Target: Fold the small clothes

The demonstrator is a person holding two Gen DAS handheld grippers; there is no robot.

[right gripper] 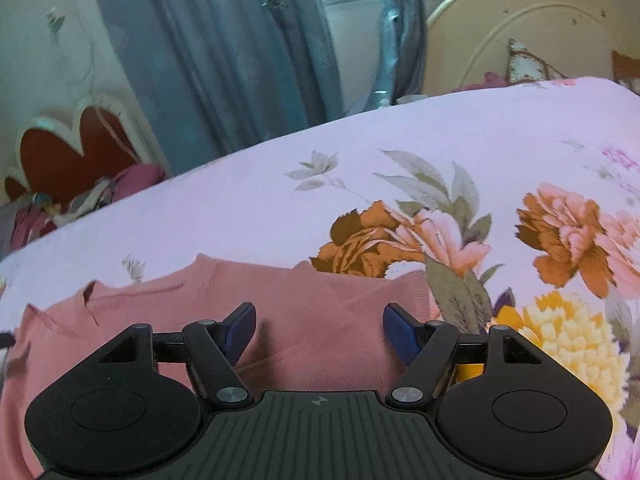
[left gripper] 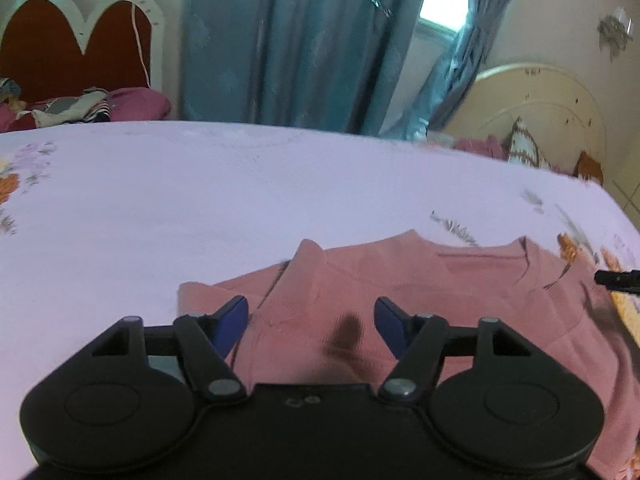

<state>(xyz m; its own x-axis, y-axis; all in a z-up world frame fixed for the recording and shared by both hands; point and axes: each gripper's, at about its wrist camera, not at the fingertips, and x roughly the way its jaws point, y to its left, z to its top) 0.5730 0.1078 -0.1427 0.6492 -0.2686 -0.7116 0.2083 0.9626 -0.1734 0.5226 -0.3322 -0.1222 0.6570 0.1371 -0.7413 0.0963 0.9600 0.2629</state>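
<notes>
A pink knit top (left gripper: 400,280) lies spread on the floral bed sheet (left gripper: 200,200), sleeves folded in over its body and neckline toward the far side. My left gripper (left gripper: 310,312) hovers open over the top's left part, nothing between its blue pads. A dark tip of the right gripper (left gripper: 618,280) pokes in at the right edge. In the right wrist view my right gripper (right gripper: 319,316) hangs open over the right part of the pink top (right gripper: 240,284), its blue pads apart and empty. Each gripper's body hides the near edge of the top.
The sheet (right gripper: 280,208) carries large orange and yellow flower prints to the right. Beyond the bed stand blue curtains (left gripper: 300,40), a red heart-shaped headboard (left gripper: 60,48) with bundled clothes (left gripper: 80,108) below it, and a cream headboard (left gripper: 540,112).
</notes>
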